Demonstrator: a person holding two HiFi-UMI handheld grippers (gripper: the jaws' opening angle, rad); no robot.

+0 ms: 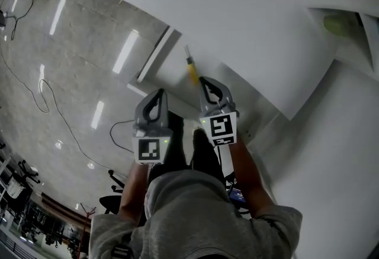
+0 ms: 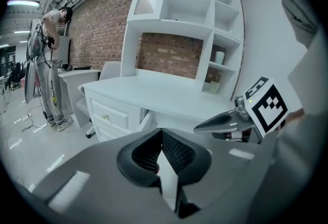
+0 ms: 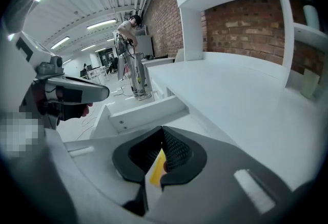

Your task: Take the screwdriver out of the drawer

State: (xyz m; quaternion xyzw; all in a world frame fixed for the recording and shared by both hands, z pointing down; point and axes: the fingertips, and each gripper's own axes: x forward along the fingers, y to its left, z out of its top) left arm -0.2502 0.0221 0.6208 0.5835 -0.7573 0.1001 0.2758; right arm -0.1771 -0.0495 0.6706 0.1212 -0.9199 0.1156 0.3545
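In the head view, both grippers are held side by side over an open white drawer point(image 1: 246, 98) that sticks out from under a white desk point(image 1: 237, 15). The screwdriver point(image 1: 191, 68) is seen lying in the drawer, near the left wall point(image 1: 157, 56), with its metal tip pointing to the far side. The left gripper point(image 1: 159, 93) is held to the left of it and a bit nearer. The right gripper point(image 1: 205, 80) is held just on the near side of the handle end. A shiny grey floor point(image 1: 71, 62) with a thin cable point(image 1: 44, 95) is seen on the left. In the left gripper view, the left jaws are pressed together and nothing is pinched between them. The right gripper is seen at the right with its marker cube point(image 2: 267, 106). Far off, a brick wall point(image 2: 102, 28), white shelves point(image 2: 179, 7) and a standing person point(image 2: 48, 59) are seen. In the right gripper view, the right jaws are pressed together at the tips too. The yellow handle point(image 3: 156, 166) is seen through the gap behind the tips, lower down, and it is not pinched. The left wall of the drawer is seen just beyond, on the left.
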